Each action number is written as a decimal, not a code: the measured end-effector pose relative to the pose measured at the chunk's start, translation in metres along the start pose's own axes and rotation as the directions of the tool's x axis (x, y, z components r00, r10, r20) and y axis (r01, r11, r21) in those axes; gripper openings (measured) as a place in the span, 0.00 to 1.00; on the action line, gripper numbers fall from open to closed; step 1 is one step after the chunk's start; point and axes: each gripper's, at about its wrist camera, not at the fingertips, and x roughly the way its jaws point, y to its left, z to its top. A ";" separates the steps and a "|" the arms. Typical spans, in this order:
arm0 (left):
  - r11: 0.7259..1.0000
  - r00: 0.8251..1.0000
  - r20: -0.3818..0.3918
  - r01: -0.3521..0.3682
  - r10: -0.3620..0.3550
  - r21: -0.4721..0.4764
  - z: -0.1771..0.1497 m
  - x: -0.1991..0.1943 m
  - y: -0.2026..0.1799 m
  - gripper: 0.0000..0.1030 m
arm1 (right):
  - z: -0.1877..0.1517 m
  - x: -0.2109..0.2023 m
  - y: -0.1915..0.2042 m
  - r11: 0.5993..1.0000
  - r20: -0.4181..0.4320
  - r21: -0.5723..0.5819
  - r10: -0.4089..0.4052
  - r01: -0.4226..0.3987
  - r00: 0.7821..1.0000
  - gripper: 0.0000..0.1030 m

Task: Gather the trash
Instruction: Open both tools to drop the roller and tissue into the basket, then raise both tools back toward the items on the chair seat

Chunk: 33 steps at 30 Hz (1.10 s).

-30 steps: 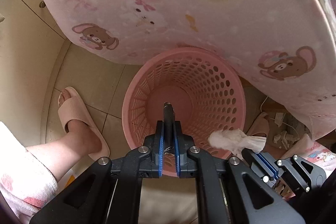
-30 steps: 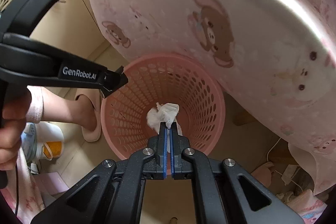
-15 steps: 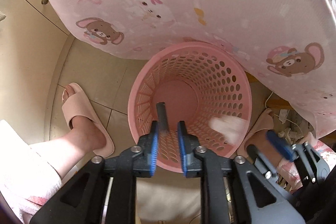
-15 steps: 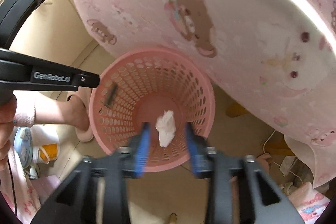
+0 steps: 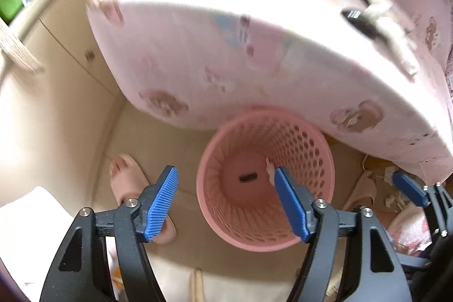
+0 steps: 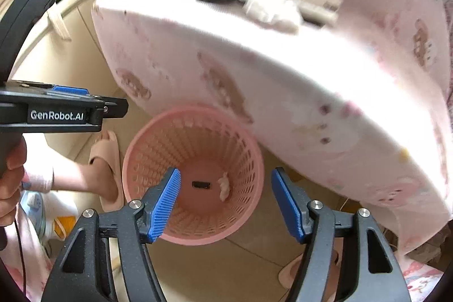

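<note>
A pink perforated basket [image 5: 317,154] [image 6: 246,154] stands on the floor under the table edge. On its bottom lie a small black piece [image 5: 247,177] [image 6: 201,184] and a white crumpled tissue [image 5: 269,170] [image 6: 223,186]. My left gripper [image 5: 226,200] is open and empty above the basket's left rim. My right gripper [image 6: 225,205] is open and empty above the basket. More white tissue [image 6: 269,4] [image 5: 393,27] and dark bits lie blurred on the table top.
A table with a pink bear-print cloth [image 5: 254,53] [image 6: 283,81] overhangs the basket. The person's foot in a pink slipper [image 5: 127,177] [image 6: 106,160] stands left of the basket. Cables and clutter [image 5: 393,188] lie on the floor at the right.
Both grippers opened wide and let go: the black piece and the tissue fell to the basket's bottom. Both grippers rose and tilted up, so the table top shows.
</note>
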 end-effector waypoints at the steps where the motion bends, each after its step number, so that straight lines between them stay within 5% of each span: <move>1: 1.000 0.999 0.034 -0.012 0.011 0.013 0.001 -0.008 -0.002 0.73 | 0.001 -0.005 -0.002 1.000 0.018 0.004 -0.004 0.004 1.000 0.67; 8: 0.998 0.969 0.245 -0.040 0.028 0.044 0.004 -0.056 -0.007 0.95 | 0.008 -0.058 -0.014 0.999 0.179 0.032 -0.005 -0.001 0.984 0.72; 12: 0.999 0.945 0.326 -0.027 0.016 0.032 0.005 -0.072 -0.007 0.95 | 0.012 -0.093 -0.027 0.999 0.293 0.052 -0.024 0.009 0.956 0.72; 15: 0.999 0.900 0.435 -0.022 0.000 0.044 0.002 -0.090 -0.009 0.95 | 0.012 -0.112 -0.035 0.997 0.366 0.069 -0.051 0.028 0.929 0.77; 18: 0.988 0.816 0.570 -0.148 0.099 0.040 -0.004 -0.107 -0.016 0.95 | 0.016 -0.127 -0.046 0.994 0.420 0.100 -0.083 0.045 0.904 0.78; 20: 0.981 0.785 0.609 -0.183 0.112 0.056 -0.004 -0.113 -0.021 0.95 | 0.021 -0.131 -0.053 0.991 0.429 0.128 -0.095 0.043 0.898 0.81; 24: 0.989 0.794 0.602 -0.141 0.081 0.053 0.002 -0.119 -0.022 0.95 | 0.033 -0.133 -0.067 0.984 0.429 0.166 -0.136 0.070 0.893 0.81; 28: 0.997 0.850 0.527 -0.040 0.001 0.061 0.021 -0.129 -0.016 0.95 | 0.055 -0.141 -0.080 0.984 0.425 0.155 -0.150 0.092 0.893 0.81; 30: 0.998 0.845 0.534 0.002 -0.035 0.063 0.032 -0.146 -0.016 0.95 | 0.067 -0.151 -0.088 0.984 0.446 0.154 -0.149 0.088 0.883 0.82; 33: 0.996 0.811 0.583 -0.015 -0.040 0.090 0.047 -0.173 -0.020 0.95 | 0.087 -0.163 -0.096 0.985 0.477 0.138 -0.161 0.108 0.864 0.83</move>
